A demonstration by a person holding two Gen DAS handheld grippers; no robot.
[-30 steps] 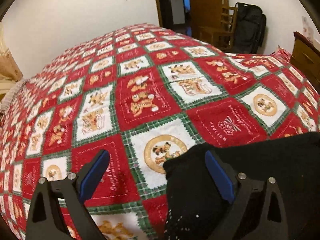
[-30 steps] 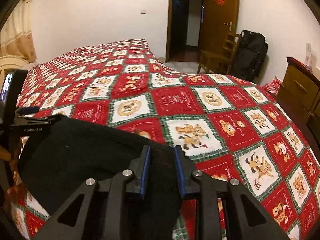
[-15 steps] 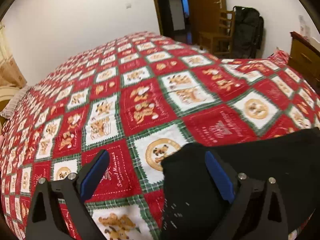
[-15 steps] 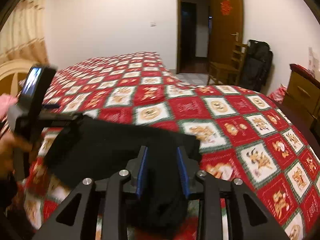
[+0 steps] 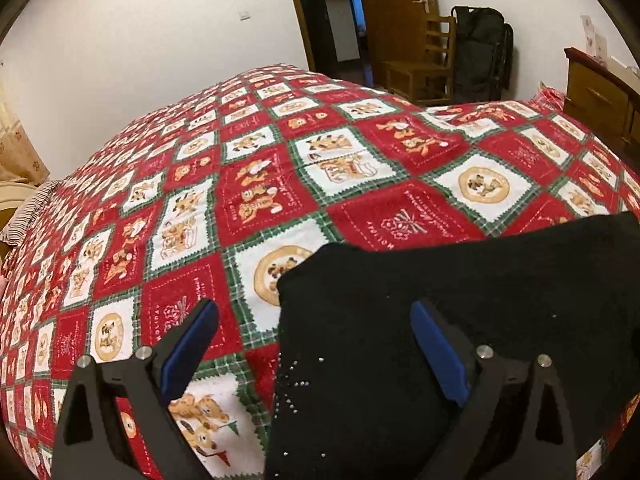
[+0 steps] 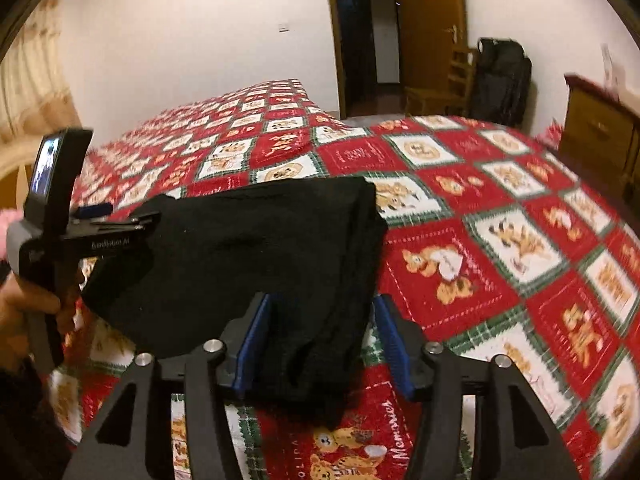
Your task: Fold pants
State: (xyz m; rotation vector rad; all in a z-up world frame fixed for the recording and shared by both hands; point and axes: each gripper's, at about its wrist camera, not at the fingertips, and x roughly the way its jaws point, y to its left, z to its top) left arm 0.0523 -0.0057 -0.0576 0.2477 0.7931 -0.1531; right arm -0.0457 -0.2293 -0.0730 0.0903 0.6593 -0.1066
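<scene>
Looking down the left tongs [image 5: 314,350], spread wide and empty, black pants [image 5: 460,304] lie folded on the bed's quilt [image 5: 280,184], beneath the right-hand finger. From the right tongs [image 6: 318,340], opening, the pants' folded edge [image 6: 320,320] sits loose between them.

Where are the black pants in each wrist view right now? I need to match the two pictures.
Left wrist view: the black pants fill the lower right, on the quilt.
Right wrist view: the pants lie centre-left, their folded edge between the opening jaws of the right gripper.
Shared landmark: the wooden door at the back wall.
</scene>
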